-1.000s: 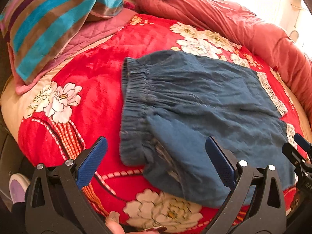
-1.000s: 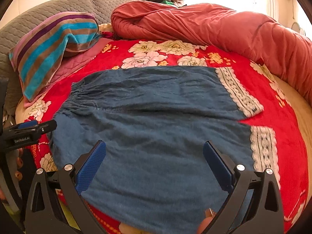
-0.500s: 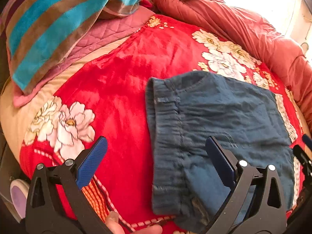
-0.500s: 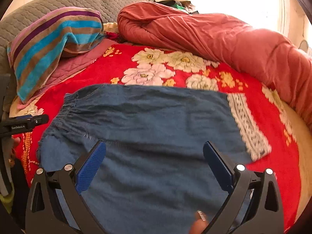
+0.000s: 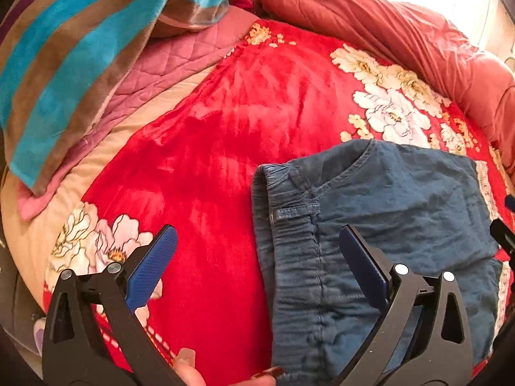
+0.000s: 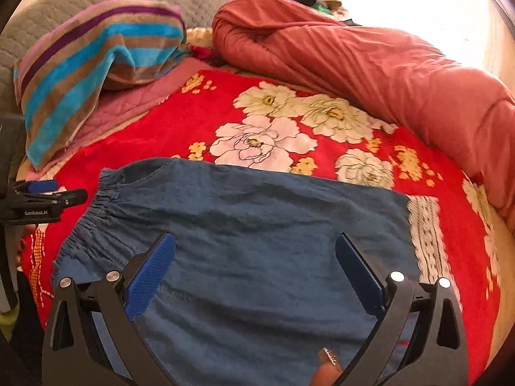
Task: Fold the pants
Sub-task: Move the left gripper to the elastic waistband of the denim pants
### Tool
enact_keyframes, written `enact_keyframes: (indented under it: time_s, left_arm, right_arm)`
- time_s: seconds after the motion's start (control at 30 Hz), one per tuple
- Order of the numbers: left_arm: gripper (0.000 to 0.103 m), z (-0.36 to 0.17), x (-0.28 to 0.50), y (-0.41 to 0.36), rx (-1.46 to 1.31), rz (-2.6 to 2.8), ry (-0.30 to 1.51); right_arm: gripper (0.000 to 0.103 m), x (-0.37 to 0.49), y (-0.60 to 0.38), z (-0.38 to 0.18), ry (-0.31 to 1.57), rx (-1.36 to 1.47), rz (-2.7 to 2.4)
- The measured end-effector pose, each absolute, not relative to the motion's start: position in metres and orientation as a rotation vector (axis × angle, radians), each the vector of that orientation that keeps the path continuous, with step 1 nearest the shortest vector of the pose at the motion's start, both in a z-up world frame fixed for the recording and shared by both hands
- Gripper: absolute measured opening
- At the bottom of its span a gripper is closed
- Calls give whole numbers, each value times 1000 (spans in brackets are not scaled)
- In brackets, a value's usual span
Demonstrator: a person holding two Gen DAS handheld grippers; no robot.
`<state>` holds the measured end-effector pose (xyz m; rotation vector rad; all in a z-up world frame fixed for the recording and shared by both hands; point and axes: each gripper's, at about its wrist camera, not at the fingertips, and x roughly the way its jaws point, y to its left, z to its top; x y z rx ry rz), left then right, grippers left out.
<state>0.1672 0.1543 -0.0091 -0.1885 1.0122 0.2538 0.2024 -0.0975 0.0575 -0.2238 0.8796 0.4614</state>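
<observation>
The blue denim pants (image 6: 257, 231) lie flat on the red floral blanket (image 6: 199, 122), elastic waistband at the left, white lace hem (image 6: 425, 228) at the right. In the left wrist view the pants (image 5: 402, 209) fill the lower right, the waistband (image 5: 289, 241) running down between the fingers. My left gripper (image 5: 257, 263) is open and empty over the waistband edge; it also shows at the left of the right wrist view (image 6: 42, 199). My right gripper (image 6: 256, 270) is open and empty above the middle of the pants.
A striped blue, brown and purple towel (image 6: 96, 64) lies on a pink quilted pad (image 5: 154, 74) at the back left. A rolled salmon-red duvet (image 6: 370, 64) runs along the back and right. A grey padded headboard (image 6: 96, 6) stands behind.
Both cameras have moved forward and lower over the bed, so the pants sit lower and nearer in both views. Both grippers stay open and empty.
</observation>
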Motion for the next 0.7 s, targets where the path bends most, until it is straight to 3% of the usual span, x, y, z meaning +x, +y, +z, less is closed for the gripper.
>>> enact_keyframes:
  time_s: [0.7]
  left_arm:
    - [94,-36,217,170,-165,244,1057]
  right_arm:
    - [99,284,-55,16,916,-439,576]
